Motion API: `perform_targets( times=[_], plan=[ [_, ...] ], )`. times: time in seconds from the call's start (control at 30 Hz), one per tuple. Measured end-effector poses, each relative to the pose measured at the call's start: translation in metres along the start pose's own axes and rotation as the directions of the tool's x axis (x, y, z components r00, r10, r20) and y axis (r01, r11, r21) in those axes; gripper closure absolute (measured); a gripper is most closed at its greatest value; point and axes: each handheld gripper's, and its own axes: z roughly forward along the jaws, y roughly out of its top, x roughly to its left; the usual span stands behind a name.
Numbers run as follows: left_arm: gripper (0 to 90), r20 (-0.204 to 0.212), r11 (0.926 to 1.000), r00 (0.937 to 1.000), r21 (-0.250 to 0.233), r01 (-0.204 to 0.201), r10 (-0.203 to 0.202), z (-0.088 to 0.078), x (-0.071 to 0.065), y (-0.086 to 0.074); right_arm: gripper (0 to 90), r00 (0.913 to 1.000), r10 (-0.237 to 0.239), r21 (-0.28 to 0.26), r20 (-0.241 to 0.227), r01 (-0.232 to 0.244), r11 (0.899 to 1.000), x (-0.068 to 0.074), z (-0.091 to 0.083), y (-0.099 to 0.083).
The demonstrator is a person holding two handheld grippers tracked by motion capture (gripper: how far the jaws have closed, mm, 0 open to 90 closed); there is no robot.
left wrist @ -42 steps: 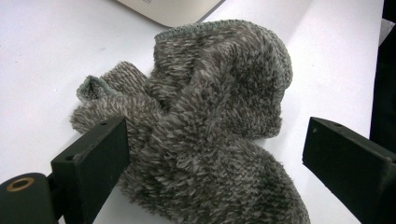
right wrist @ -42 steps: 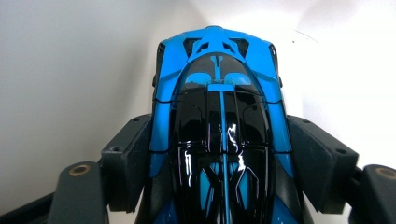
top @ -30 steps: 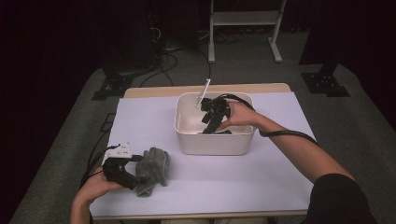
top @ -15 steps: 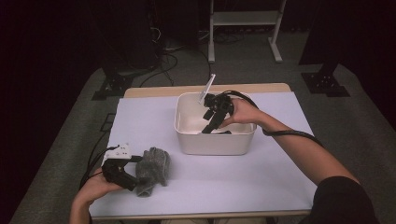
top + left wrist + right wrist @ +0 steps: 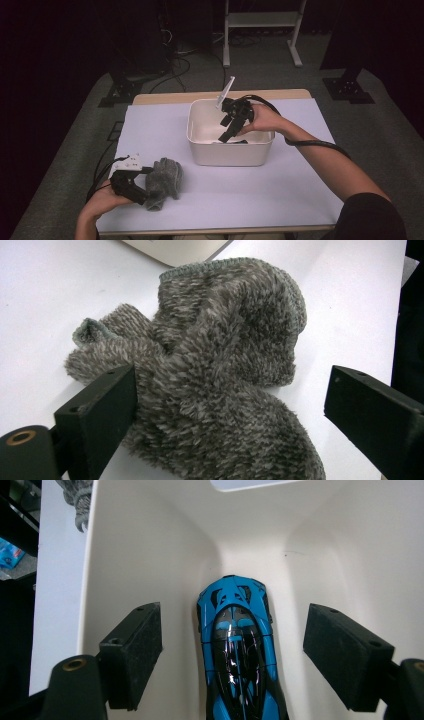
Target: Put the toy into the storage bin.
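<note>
Item one, a blue and black toy car (image 5: 239, 655), sits in the lower middle of the right gripper view, lying on the floor of a white bin (image 5: 200, 131) with its nose toward the far inner wall. We record the right gripper (image 5: 232, 652) with its jaws spread wide, one pad on either side of the car and clear of it, neither pressing on the bodywork. In the high view we place the same gripper (image 5: 231, 129) at the centre of the frame, tilted down into the bin from its right rim, held by the right hand (image 5: 262, 119), with its cable looping away toward the right. Item two, a grey fuzzy sock (image 5: 220, 375), fills the middle of the left gripper view, bunched and folded on the white table cover (image 5: 45, 305). We record the left gripper (image 5: 227, 405) also spread: the left pad touches the sock's pile, the right pad stands apart from it over bare cover, so nothing is pinched. In the high view we find the sock (image 5: 164, 181) at lower left, well apart from the bin, with the left gripper (image 5: 135, 186) just beside it. A corner of the bin shows at the top edge of the left gripper view.
</note>
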Motion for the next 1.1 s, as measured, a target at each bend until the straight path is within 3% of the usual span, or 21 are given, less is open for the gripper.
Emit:
perform_targets(
  times=[1.1],
  plan=[
    [4.3,-0.008,0.9999,0.9999,-0.009,-0.012,0.012,-0.001,-0.005,0.002,20.4,0.9944,0.065,-0.128,0.083,-0.054,0.99,0.03,-0.084,-0.027]
  ],
)
